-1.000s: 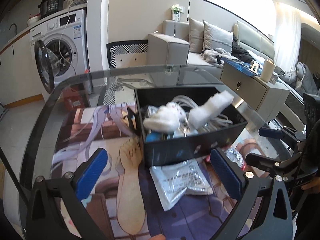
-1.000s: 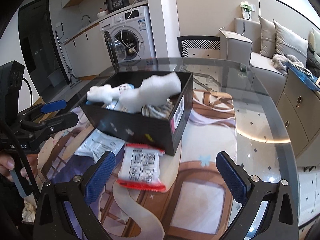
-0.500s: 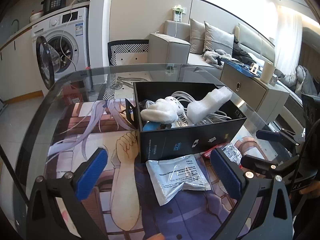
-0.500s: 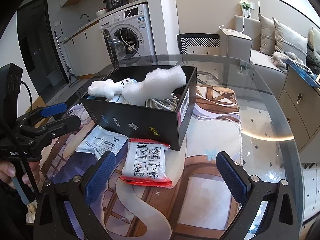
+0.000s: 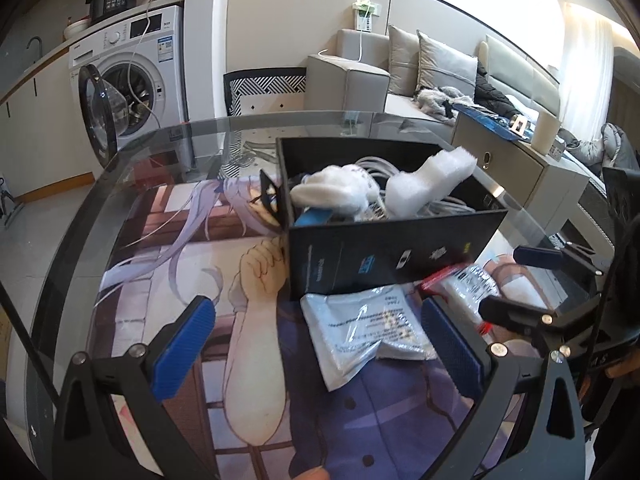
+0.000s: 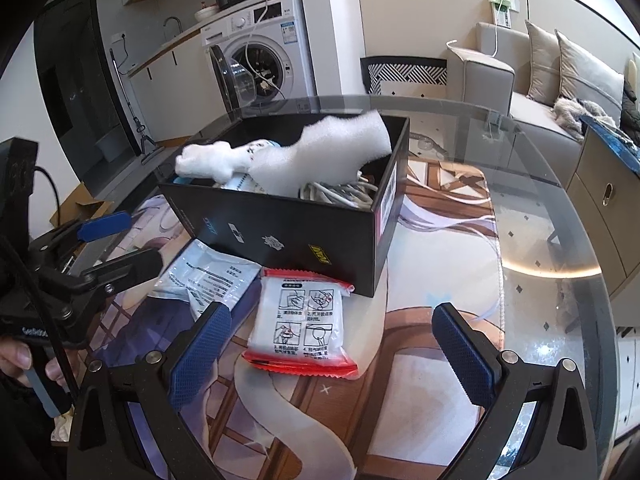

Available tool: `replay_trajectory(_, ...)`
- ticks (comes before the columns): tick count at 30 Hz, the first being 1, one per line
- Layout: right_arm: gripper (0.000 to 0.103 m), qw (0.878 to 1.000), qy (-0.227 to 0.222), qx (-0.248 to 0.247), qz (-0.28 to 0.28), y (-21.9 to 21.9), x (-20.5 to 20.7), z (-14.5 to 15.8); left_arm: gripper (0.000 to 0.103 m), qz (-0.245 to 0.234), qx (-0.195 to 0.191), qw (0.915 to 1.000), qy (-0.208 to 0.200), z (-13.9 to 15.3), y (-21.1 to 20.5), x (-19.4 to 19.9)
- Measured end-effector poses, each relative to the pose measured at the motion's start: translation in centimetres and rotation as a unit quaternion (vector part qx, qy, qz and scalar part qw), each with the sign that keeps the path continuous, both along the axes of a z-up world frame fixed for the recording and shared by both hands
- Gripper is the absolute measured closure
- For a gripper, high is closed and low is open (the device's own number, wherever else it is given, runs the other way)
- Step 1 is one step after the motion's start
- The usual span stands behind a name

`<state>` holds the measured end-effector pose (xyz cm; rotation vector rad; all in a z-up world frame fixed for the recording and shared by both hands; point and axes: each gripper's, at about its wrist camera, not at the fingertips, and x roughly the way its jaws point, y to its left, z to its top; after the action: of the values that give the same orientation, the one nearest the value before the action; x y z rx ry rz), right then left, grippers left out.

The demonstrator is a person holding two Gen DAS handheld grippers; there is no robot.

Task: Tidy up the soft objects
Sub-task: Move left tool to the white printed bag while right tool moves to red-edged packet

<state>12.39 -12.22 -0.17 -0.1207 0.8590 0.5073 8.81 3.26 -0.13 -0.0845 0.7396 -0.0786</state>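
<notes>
The right gripper [image 6: 328, 344] hangs above the glass counter [image 6: 540, 208] with its blue-padded fingers [image 6: 200, 352] spread wide and nothing between them. Below the gap lies a red-edged packet [image 6: 302, 324], its far end touching a black box [image 6: 288, 232]. A clear packet [image 6: 212, 280] lies just beside it. White foam [image 6: 320, 152], a white plush toy [image 6: 212, 162] and coiled cable [image 6: 340, 194] fill the box. The left gripper [image 6: 116, 240], fingers apart, shows at the frame's left edge, held by a hand [image 6: 24, 360].

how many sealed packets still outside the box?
2. The pale blue packet lies on the mat by the black box; the red-edged packet lies beside it. Others may be hidden behind the box.
</notes>
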Motion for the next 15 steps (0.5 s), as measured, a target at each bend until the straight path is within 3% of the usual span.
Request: replay_trajectory(15,0.001,0.998,0.026,-0.057,-0.023,1.4,0.8,-2.4,0.000,0.004,-0.006,0.9999,0.015,-0.6,0.9,-0.3)
